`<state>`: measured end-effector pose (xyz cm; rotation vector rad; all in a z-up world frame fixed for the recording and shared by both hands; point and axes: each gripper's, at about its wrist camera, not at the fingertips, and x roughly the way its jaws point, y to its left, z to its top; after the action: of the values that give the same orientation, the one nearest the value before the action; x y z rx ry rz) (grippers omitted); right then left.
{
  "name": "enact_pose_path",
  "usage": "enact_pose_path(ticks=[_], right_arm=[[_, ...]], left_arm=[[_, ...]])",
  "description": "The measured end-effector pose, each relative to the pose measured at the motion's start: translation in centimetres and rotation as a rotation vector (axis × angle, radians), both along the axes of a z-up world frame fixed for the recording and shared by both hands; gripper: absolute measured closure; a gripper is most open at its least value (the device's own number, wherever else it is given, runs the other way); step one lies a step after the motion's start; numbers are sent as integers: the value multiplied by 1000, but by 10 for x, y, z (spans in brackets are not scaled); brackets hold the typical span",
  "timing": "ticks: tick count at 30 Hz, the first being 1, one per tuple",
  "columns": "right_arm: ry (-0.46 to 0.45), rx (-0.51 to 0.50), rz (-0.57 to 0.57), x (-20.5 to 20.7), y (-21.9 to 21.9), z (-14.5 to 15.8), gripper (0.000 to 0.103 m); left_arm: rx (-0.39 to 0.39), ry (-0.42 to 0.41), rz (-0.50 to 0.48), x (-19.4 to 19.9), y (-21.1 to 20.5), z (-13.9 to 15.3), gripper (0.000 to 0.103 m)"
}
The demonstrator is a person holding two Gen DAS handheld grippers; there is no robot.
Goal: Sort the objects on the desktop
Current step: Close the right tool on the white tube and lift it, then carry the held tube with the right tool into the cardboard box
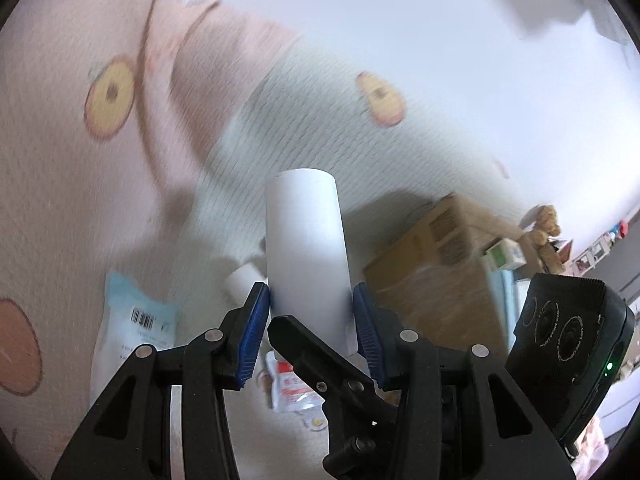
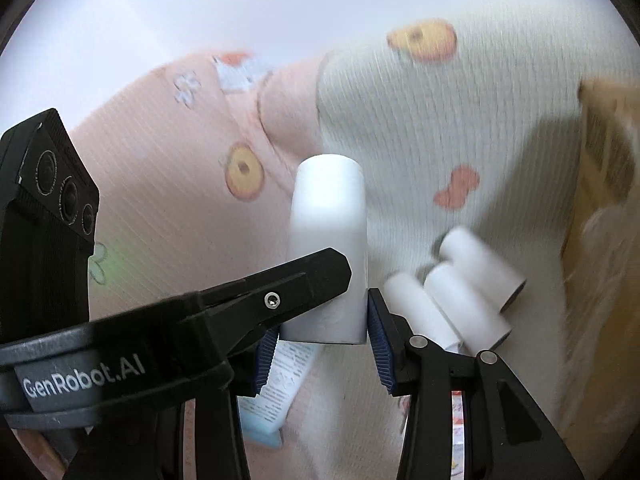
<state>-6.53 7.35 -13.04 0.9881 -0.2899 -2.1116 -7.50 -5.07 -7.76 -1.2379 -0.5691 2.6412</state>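
Observation:
A white paper roll stands upright in the air between the blue pads of my left gripper, which is shut on its lower end. The same roll sits between the pads of my right gripper, also shut on it. Each gripper's black finger crosses in front of the roll in the other's view. Several more white rolls lie together on the printed cloth below; one of them peeks out left of the held roll.
A blue-and-white packet with a barcode and a red-and-white sachet lie on the pink and cream cloth under the grippers. A cardboard box stands at the right, with a small green-and-white box and a plush toy beyond it.

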Motion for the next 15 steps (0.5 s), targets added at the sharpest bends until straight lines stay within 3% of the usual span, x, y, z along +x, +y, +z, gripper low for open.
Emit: enact_pose_path(ticks=[3, 7, 10, 11, 15], right_arm=[[46, 7, -17, -22, -17, 2, 64], [94, 37, -40, -20, -2, 31, 64], [146, 72, -50, -20, 10, 60, 64], [165, 86, -54, -11, 21, 85, 64], [249, 163, -54, -11, 29, 113, 64]], left_arm=[[5, 42, -25, 7, -1, 22, 56], [22, 83, -54, 6, 13, 42, 56], [32, 119, -77, 8, 18, 65, 56], [41, 126, -87, 4, 21, 71, 56], [70, 148, -109, -7, 29, 87, 56]])
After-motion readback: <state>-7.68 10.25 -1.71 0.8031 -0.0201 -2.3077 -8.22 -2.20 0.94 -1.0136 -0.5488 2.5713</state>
